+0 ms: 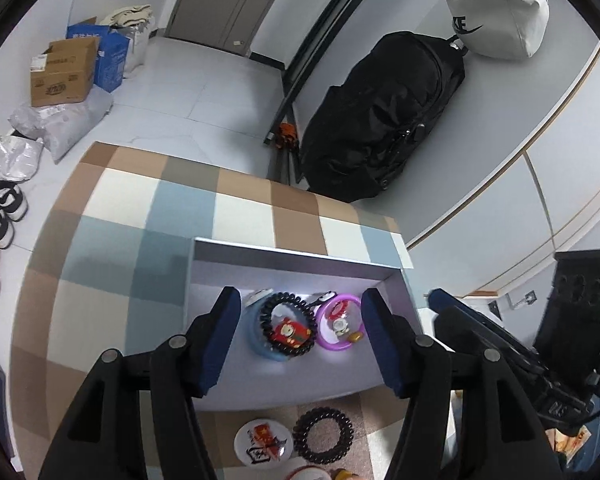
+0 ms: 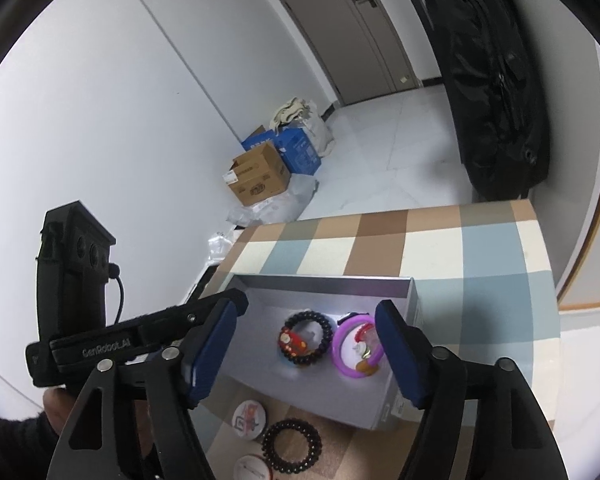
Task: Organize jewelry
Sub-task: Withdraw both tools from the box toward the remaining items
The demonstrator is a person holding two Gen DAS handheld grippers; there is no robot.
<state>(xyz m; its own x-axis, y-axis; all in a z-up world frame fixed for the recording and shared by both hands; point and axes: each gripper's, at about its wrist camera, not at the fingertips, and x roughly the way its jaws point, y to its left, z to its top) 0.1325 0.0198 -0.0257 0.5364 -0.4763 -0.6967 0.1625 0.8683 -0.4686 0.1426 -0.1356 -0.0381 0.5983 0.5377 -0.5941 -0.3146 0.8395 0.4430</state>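
A grey open box (image 1: 292, 258) (image 2: 324, 282) sits on the checkered table. Inside lie a black bead bracelet (image 1: 287, 325) (image 2: 306, 338) around a red charm (image 1: 290, 333) (image 2: 294, 340), and a purple ring (image 1: 340, 328) (image 2: 358, 346) with small charms. In front of the box lie another black bead bracelet (image 1: 323, 435) (image 2: 292, 446) and a round white badge (image 1: 263, 444) (image 2: 249, 420). My left gripper (image 1: 300, 344) is open and empty above the box. My right gripper (image 2: 306, 354) is open and empty above the box; its fingers show at the right of the left wrist view (image 1: 480, 332).
The table has a checkered cloth (image 1: 140, 232) (image 2: 480, 248). A black backpack (image 1: 384, 116) (image 2: 496, 80) stands beyond the table. Cardboard and blue boxes (image 1: 66, 72) (image 2: 260, 176) and bags sit on the floor by the wall. Shoes (image 1: 0, 212) lie at the left.
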